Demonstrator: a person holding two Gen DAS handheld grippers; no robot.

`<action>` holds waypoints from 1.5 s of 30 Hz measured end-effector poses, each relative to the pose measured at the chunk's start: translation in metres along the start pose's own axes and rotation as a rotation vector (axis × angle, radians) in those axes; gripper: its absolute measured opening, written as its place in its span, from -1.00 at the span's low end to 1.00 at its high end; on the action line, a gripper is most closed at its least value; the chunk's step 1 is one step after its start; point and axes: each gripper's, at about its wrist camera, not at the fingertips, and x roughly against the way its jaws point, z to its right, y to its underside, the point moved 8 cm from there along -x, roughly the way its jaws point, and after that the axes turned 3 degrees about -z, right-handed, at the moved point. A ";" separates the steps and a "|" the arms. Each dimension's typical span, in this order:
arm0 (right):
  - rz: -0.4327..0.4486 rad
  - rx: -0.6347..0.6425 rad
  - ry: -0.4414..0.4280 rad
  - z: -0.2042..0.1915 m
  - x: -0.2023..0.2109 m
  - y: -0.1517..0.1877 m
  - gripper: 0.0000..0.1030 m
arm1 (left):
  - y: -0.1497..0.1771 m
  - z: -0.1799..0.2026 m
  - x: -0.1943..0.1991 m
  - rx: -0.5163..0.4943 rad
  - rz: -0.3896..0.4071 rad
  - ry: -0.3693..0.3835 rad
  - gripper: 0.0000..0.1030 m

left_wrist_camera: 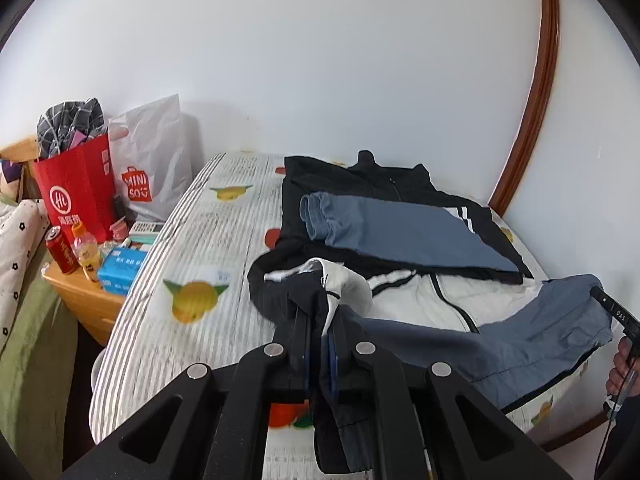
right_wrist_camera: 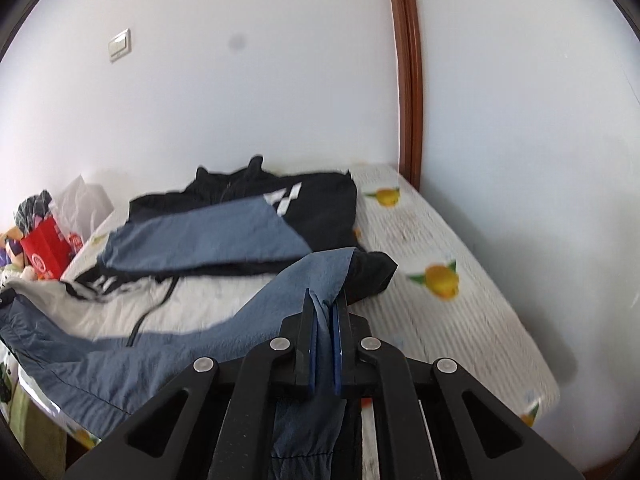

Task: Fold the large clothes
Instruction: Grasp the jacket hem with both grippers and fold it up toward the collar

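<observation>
A large jacket in black, white and blue-grey point(left_wrist_camera: 400, 236) lies on the bed, also in the right wrist view point(right_wrist_camera: 224, 232). One blue sleeve is folded across its black upper part. My left gripper point(left_wrist_camera: 320, 320) is shut on the jacket's black and white hem corner and holds it raised. My right gripper point(right_wrist_camera: 325, 312) is shut on the blue-grey fabric at the opposite corner, lifted off the bed. The right gripper's tip also shows at the right edge of the left wrist view point(left_wrist_camera: 612, 308). The blue fabric hangs stretched between both grippers.
The bed has a striped sheet with fruit prints point(left_wrist_camera: 192, 248), against a white wall. A wooden nightstand point(left_wrist_camera: 84, 296) at left holds a red bag point(left_wrist_camera: 76, 196), a white Miniso bag point(left_wrist_camera: 152, 160), a can, a bottle and a blue tissue pack. A brown door frame point(right_wrist_camera: 408, 72) stands at right.
</observation>
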 end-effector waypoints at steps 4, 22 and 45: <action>0.009 -0.010 0.010 0.001 -0.015 -0.023 -0.89 | -0.021 0.006 -0.016 -0.015 0.003 -0.004 -0.87; -0.060 -0.048 0.031 -0.004 -0.125 -0.074 -0.89 | -0.078 0.019 -0.110 -0.040 -0.069 -0.048 -0.86; -0.200 -0.008 0.095 -0.013 -0.224 -0.061 -0.83 | -0.067 0.006 -0.195 0.000 -0.217 -0.058 -0.80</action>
